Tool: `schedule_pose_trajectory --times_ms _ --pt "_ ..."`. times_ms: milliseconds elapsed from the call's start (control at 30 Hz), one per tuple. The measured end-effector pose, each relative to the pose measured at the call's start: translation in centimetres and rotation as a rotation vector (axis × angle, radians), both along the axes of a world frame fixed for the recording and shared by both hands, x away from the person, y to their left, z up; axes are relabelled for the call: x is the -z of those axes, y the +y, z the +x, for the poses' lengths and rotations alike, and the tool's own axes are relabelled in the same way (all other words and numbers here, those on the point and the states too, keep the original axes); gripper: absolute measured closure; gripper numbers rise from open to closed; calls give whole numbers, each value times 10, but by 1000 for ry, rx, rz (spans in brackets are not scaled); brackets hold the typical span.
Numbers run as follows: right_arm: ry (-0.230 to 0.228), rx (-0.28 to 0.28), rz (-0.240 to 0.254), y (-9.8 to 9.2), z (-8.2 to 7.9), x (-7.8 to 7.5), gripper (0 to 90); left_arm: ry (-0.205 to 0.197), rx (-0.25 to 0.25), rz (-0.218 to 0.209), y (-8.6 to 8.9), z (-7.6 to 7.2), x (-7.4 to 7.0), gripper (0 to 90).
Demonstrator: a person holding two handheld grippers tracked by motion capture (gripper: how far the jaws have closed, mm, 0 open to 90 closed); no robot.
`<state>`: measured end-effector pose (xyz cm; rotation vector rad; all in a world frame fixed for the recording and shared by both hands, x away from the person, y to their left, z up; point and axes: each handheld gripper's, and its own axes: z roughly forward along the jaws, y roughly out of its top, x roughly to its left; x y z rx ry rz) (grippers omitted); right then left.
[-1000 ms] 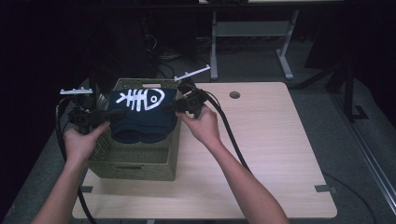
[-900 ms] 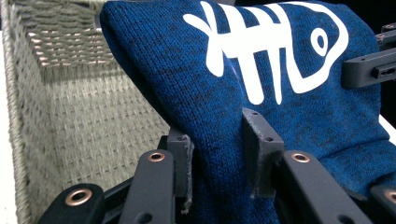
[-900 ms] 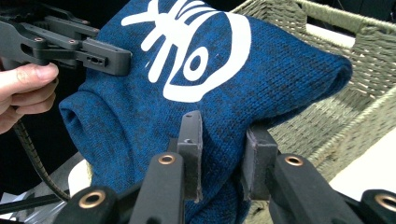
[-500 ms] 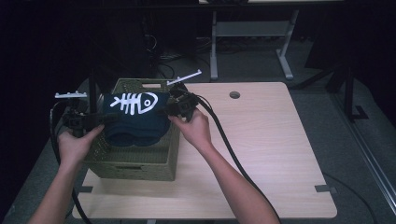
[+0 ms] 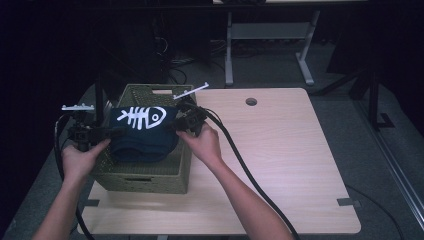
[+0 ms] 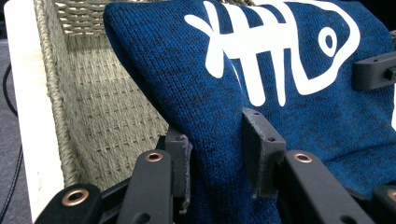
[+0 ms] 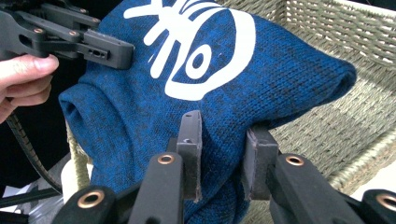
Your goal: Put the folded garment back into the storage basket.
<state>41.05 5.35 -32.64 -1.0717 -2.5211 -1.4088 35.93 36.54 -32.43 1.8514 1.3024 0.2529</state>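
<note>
Since the earlier frames both hands have come down and toward the person, and the blue knitted garment has come down with them, so now its lower part is inside the woven basket.

The left gripper has its fingers clenched on a fold at one side of the garment; the knit stands pinched between the two pads. The right gripper grasps the opposite side in the same way, its fingers pressed on a thick fold. Between the two pairs of fingers the garment is stretched, with the white fish skeleton print facing up and lying just beyond the fingers of each gripper. Below the fingers the cloth hangs down into the basket, near its inner woven wall. Only the garment can be seen in the basket.

In the high view the left hand is outside the left wall of the basket, and the right hand is over its right rim. The basket stands at the left end of the light wooden surface, which has a round hole near its far edge. Behind the surface the room is dark, with a grey floor and the legs of a metal frame.
</note>
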Motion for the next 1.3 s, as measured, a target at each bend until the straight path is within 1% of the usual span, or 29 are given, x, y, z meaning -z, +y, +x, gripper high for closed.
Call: schedule_pose_trajectory --times_ms 67,200,233,333,467,533,567,633,667,700,767,900,933,1067,1100,1200,1300 --pt "-5 -3 -4 1 0 2 716 8 0 -3 0 1 2 655" --pt "1 -3 -9 1 0 6 716 13 5 1 0 1 5 655" --pt "13 0 -10 2 0 8 716 19 5 6 1 1 7 655" --pt "14 3 -17 2 0 11 715 22 4 8 0 1 10 655" --pt "15 3 -38 4 -1 16 713 36 5 29 -2 2 16 652" --pt "20 1 -49 4 1 19 711 46 6 30 -3 3 20 650" --pt "32 2 -50 4 1 20 710 46 6 30 -3 3 20 651" --pt "33 -3 -55 5 2 22 708 59 10 44 -3 3 22 652" --pt "34 -4 -72 5 2 24 705 61 13 52 -3 3 23 656" --pt "36 -7 -78 6 2 25 704 64 15 56 -4 3 24 656" --pt "36 -9 -89 7 2 28 702 66 19 66 -4 4 25 656" --pt "45 -12 -92 7 4 31 699 70 12 56 -3 3 27 656" --pt "48 -11 -94 8 4 33 695 74 16 66 -2 3 28 656" --pt "47 -20 -104 10 3 36 691 81 11 77 -2 3 29 656" --pt "43 -26 -124 11 3 37 690 84 16 87 -1 3 30 655" --pt "36 -27 -136 13 2 39 684 90 16 96 -1 3 31 655" --pt "42 -30 -148 14 1 40 676 94 14 98 -1 4 30 653"
